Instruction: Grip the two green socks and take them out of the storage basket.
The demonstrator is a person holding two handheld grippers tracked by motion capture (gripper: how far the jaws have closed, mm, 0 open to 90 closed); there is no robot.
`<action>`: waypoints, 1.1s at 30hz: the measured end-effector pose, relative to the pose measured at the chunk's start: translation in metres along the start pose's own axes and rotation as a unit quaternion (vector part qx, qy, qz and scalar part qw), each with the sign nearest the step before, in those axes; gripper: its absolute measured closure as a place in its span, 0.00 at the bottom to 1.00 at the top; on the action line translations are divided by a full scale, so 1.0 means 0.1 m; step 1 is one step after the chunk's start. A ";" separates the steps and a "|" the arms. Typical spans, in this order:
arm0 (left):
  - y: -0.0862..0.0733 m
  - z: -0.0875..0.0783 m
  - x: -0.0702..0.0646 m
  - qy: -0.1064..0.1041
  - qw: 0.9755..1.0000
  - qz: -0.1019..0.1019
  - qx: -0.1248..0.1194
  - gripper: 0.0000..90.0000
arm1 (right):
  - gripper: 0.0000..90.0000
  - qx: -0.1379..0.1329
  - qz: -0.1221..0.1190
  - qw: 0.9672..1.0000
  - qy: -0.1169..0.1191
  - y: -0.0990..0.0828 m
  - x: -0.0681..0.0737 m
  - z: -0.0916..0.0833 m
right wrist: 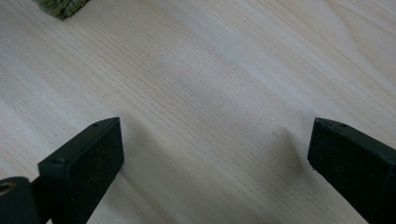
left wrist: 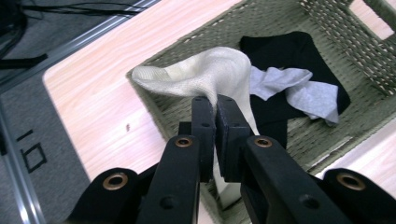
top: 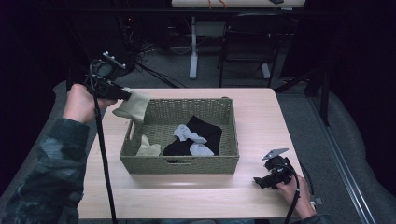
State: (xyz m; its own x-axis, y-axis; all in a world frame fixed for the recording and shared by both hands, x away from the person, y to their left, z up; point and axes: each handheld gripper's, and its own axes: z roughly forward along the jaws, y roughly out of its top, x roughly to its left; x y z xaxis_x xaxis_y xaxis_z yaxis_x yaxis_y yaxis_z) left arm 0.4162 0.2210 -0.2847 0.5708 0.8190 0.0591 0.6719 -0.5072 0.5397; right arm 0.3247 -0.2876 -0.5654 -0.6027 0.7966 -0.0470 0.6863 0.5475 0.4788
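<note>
My left gripper (top: pixel 125 94) is shut on a cream sock (top: pixel 132 105), which hangs in the air over the left rim of the woven basket (top: pixel 224 135). In the left gripper view the sock (left wrist: pixel 210 72) bunches out above the pinched jaws of that gripper (left wrist: pixel 215 103), with the basket (left wrist: pixel 327 135) below. Inside the basket lie a black cloth (top: pixel 205 130), a grey sock (top: pixel 190 136) across it and another cream sock (top: pixel 148 147) at the front left. My right gripper (top: pixel 258 181) rests low at the table's front right, jaws wide apart over bare wood (right wrist: pixel 210 93).
The light wooden table (top: pixel 261 112) has free room to the right of the basket and along its front edge. Beyond the far edge stand a dark chair (top: pixel 247 42) and a desk leg (top: pixel 193 46). Cables trail from both grippers.
</note>
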 end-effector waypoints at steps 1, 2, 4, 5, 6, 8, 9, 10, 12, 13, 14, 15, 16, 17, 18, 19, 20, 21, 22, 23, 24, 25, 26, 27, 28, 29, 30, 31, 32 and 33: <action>-0.03 -0.05 0.04 0.005 1.000 -0.003 -0.001 0.97 | 0.03 0.000 0.002 1.000 0.005 0.00 0.00 0.00; -0.03 -0.05 0.04 0.005 1.000 -0.003 -0.001 0.97 | 0.03 0.000 0.002 1.000 0.005 0.00 0.00 0.00; -0.06 -0.09 0.07 0.010 1.000 -0.008 -0.003 0.97 | 0.03 -0.001 0.001 1.000 0.004 0.00 0.00 0.00; -0.07 -0.11 0.09 0.013 1.000 -0.009 -0.004 0.97 | 0.03 -0.001 0.003 1.000 0.004 0.00 0.00 0.00; -0.09 -0.12 0.11 0.013 1.000 -0.012 -0.005 0.97 | 0.03 -0.001 0.003 1.000 0.004 0.00 0.00 0.00; -0.14 -0.15 0.16 0.016 1.000 -0.018 -0.005 0.97 | 0.03 -0.004 0.003 1.000 0.002 0.00 0.00 0.01; -0.15 -0.15 0.18 0.016 1.000 -0.022 -0.005 0.97 | 0.03 -0.001 0.000 1.000 0.000 0.00 0.00 0.00; -0.18 -0.15 0.20 0.018 0.999 -0.026 -0.004 0.97 | 0.03 -0.001 0.000 1.000 0.000 0.00 0.00 0.00; -0.23 -0.16 0.26 0.020 0.999 -0.034 -0.003 0.97 | 0.03 0.001 -0.002 1.000 -0.001 0.00 0.00 0.00; -0.25 -0.17 0.29 0.024 0.999 -0.039 -0.002 0.97 | 0.03 0.001 -0.002 1.000 -0.001 0.00 0.00 0.00; -0.31 -0.17 0.35 0.032 0.998 -0.046 0.001 0.97 | 0.03 0.001 -0.001 1.000 -0.001 0.00 0.00 0.00; -0.31 -0.17 0.35 0.032 0.998 -0.046 0.001 0.97 | 0.03 0.001 -0.001 1.000 -0.001 0.00 0.00 0.00; -0.33 -0.17 0.38 0.032 0.998 -0.050 0.002 0.97 | 0.03 -0.001 0.001 1.000 0.001 0.00 0.00 0.00; -0.36 -0.17 0.41 0.037 0.998 -0.055 0.006 0.97 | 0.03 -0.003 0.002 1.000 0.002 0.00 0.00 0.01; -0.39 -0.17 0.43 0.042 0.997 -0.059 0.008 0.97 | 0.03 -0.003 0.002 1.000 0.002 0.00 0.00 0.01; -0.42 -0.16 0.46 0.044 0.997 -0.063 0.009 0.97 | 0.03 -0.002 0.002 1.000 0.001 0.00 0.00 0.00; -0.44 -0.16 0.48 0.047 0.997 -0.066 0.010 0.97 | 0.03 0.000 0.000 1.000 -0.001 0.00 0.00 0.00; -0.50 -0.14 0.53 0.049 0.996 -0.074 0.013 0.97 | 0.03 -0.001 -0.001 1.000 -0.002 0.00 0.00 0.00; -0.50 -0.14 0.53 0.049 0.996 -0.074 0.013 0.97 | 0.03 -0.001 -0.001 1.000 -0.002 0.00 0.00 0.00; -0.55 -0.11 0.58 0.051 0.995 -0.082 0.017 0.97 | 0.03 -0.001 -0.002 1.000 -0.003 0.00 0.00 0.00; -0.55 -0.11 0.58 0.051 0.995 -0.082 0.017 0.97 | 0.03 -0.001 -0.002 1.000 -0.003 0.00 0.00 0.00; -0.58 -0.09 0.60 0.053 0.995 -0.086 0.021 0.97 | 0.03 -0.002 -0.001 1.000 -0.001 0.00 0.00 0.01; -0.61 -0.07 0.62 0.052 0.994 -0.088 0.023 0.97 | 0.03 -0.002 -0.001 1.000 -0.001 0.00 0.00 0.01; -0.63 -0.04 0.64 0.054 0.994 -0.091 0.026 0.97 | 0.03 0.000 -0.002 1.000 -0.002 0.00 0.00 0.01; -0.65 -0.02 0.66 0.054 0.994 -0.093 0.028 0.97 | 0.03 0.000 -0.003 1.000 -0.002 0.00 0.00 0.01; -0.70 0.04 0.69 0.055 0.993 -0.099 0.035 0.97 | 0.03 0.001 -0.003 1.000 -0.002 0.01 0.00 0.01; -0.70 0.04 0.69 0.055 0.993 -0.099 0.035 0.97 | 0.03 0.001 -0.003 1.000 -0.002 0.01 0.00 0.01; -0.72 0.07 0.70 0.055 0.993 -0.100 0.037 0.97 | 0.03 -0.003 0.000 1.000 -0.001 0.00 0.00 0.01; -0.74 0.10 0.71 0.053 0.993 -0.103 0.038 0.97 | 0.03 -0.003 0.000 1.000 -0.001 0.00 0.00 0.01; -0.78 0.15 0.74 0.055 0.992 -0.108 0.043 0.97 | 0.03 -0.003 0.001 1.000 -0.002 0.00 0.00 0.01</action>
State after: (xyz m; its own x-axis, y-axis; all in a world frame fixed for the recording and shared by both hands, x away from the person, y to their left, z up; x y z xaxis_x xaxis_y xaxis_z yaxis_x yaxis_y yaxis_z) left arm 0.4131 0.3166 -0.3350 0.3581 0.9326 0.0440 0.8127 -0.3345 0.4771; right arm 0.3249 -0.2869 -0.5660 -0.5997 0.7987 -0.0491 0.6849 0.5441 0.4847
